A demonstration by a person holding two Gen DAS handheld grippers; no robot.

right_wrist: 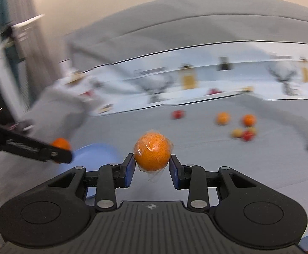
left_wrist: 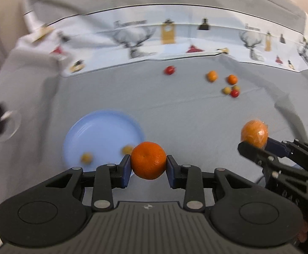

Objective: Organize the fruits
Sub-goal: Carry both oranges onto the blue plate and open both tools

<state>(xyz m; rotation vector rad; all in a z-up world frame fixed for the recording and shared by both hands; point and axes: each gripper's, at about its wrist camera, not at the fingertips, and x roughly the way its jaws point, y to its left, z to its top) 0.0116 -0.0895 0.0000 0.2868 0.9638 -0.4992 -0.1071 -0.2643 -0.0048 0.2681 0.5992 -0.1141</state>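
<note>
Right now I have a fruit in each hand-held gripper. My left hand-held gripper [left_wrist: 148, 166] is pinching a bare orange mandarin [left_wrist: 148, 160] between its blue pads [left_wrist: 126, 169], held above the near edge of the blue plate [left_wrist: 94, 131]. My right hand-held gripper [right_wrist: 152, 170] is clamped on a second mandarin wrapped in clear film [right_wrist: 152, 152], a loose tail of film hanging below it. The plate already carries two small yellowish fruits [left_wrist: 87, 158]. Further off on the grey cloth lie a red fruit [left_wrist: 170, 70], two more oranges [left_wrist: 212, 76] and a little cluster of yellow and red ones [left_wrist: 231, 90].

What worries me: both views are smeared with motion, so I judge the hands are travelling fast, and a round fruit held only at its sides could roll out of the pads. The wrapped one looks riskier, since film is slippery and the pads seem to grip it low on its sides. My two grippers are also near each other beside the plate, so they could knock together. Dropped from height, either mandarin could bounce off the shallow plate or scatter the small fruits, and the soft, wrinkled cloth would let it roll away.

As for writing, the patterned white cloth [left_wrist: 175, 42] at the back shows stag heads, bottles and some printed words, but they are too blurred to read. I cannot make out any brand.
</note>
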